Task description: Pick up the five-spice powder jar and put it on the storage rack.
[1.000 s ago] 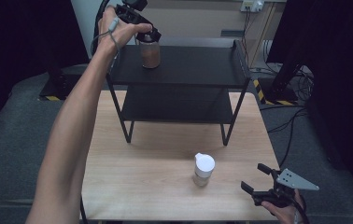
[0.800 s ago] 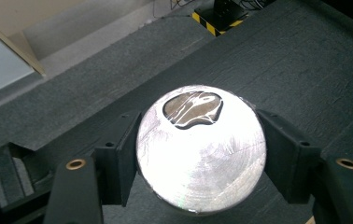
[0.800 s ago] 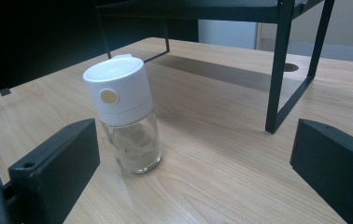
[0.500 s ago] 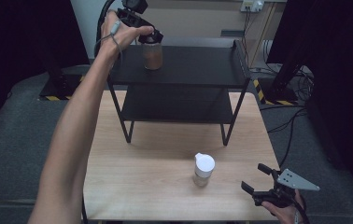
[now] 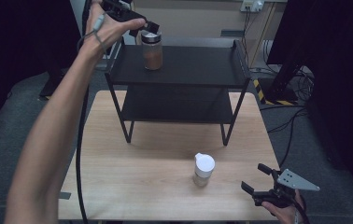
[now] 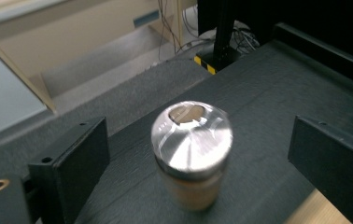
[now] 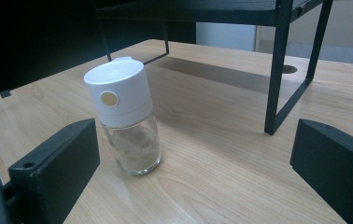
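Left gripper (image 5: 143, 27) spread wide, jaws just opened off the spice jar (image 5: 152, 50), nothing pinched; seen from the left gripper view, steel-lidded jar (image 6: 192, 151) standing free between the jaws. Jar upright on the top shelf of the black rack (image 5: 212, 70), toward 11 o'clock of the high view. Compared with the earlier frame: grip gone, hand drawn back from the jar. Placement apparently done. Right gripper (image 5: 261, 184) open and empty at 5 o'clock, unmoved; white-capped jar (image 5: 203, 170) just at its 9 o'clock on the wooden table (image 5: 118, 186), probably next.
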### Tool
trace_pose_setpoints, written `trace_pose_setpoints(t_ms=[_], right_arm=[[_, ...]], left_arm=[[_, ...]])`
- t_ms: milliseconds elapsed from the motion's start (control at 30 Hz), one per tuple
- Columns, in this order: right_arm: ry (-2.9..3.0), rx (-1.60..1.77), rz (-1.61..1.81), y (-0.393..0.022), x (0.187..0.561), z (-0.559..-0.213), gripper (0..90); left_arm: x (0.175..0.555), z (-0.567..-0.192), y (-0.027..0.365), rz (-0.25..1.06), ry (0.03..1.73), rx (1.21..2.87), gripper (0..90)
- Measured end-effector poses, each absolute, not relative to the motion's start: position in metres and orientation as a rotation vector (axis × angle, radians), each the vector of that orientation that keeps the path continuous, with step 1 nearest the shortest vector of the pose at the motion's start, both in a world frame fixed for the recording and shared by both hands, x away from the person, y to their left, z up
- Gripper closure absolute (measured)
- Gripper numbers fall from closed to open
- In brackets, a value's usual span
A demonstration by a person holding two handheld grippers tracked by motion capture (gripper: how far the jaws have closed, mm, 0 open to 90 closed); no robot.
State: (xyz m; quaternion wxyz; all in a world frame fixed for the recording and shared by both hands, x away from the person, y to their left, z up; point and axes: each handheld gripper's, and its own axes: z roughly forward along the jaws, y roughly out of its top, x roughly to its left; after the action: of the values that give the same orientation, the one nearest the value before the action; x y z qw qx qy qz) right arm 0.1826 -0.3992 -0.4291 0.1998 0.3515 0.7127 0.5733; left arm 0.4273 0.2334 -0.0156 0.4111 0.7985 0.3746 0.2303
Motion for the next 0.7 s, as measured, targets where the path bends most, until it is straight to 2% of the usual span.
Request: trace_pose_setpoints(t_ms=[167,367,700], right_arm=[[1.998,0.977,1.602,-0.397,0.183,-0.428,2.0],[2.002,0.978,1.598,-0.396,0.183,-0.428,2.0],[2.009,0.973,1.588,-0.392,0.183,-0.426,2.0]], left_arm=[[0.388,-0.016,0.262,0.598,0.853,1.941,3.8],[0.354,-0.024,0.274,0.666,0.789,1.941,4.4],[0.305,-0.058,0.312,0.63,0.679,1.868,3.7]])
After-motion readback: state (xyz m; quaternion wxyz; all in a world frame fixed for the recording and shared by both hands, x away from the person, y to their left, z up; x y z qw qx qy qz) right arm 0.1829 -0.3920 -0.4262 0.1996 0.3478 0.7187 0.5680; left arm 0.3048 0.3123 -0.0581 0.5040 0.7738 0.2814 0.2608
